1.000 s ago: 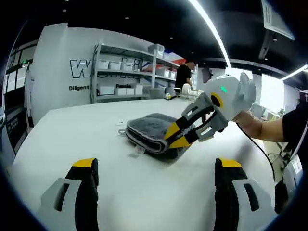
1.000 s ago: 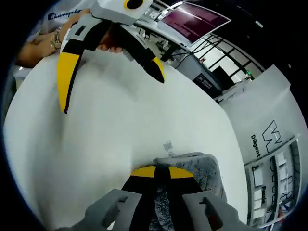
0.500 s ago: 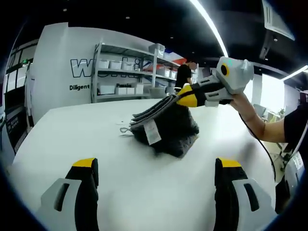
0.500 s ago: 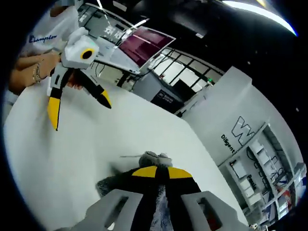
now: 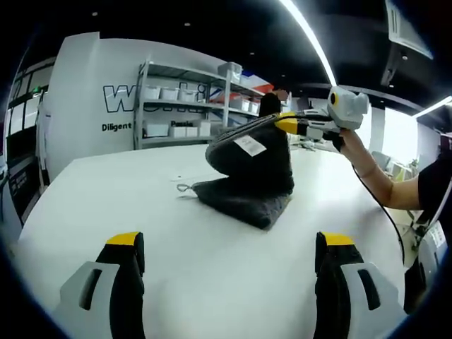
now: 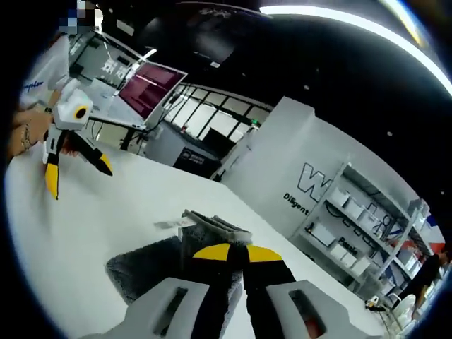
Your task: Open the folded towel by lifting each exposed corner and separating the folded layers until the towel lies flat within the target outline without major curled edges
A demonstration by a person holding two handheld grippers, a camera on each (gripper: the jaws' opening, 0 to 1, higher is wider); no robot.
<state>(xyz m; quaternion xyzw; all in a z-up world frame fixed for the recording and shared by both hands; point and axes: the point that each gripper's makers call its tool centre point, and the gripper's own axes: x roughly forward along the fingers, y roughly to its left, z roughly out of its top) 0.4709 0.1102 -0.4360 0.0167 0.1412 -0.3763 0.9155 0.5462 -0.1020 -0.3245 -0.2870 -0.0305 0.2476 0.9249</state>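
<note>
Dark grey towel (image 5: pixel 251 173), one corner lifted, rest on table.

This looks like a robotics lab or industrial workspace. Ahead of the left tongs, past a big white table (image 5: pixel 141 191), metal shelves (image 5: pixel 185 106) hold rows of white bins against a white wall (image 5: pixel 85 92) with large lettering. The ceiling is dark with long strip lights (image 5: pixel 307 35). Ahead and to the left of the right tongs hangs a large lit screen (image 6: pixel 147 86), beside glass partitions (image 6: pixel 212 123).

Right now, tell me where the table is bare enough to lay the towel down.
Bare white table lies between the left gripper and the towel, and left of the towel. The right gripper crowds the lifted corner.
</note>
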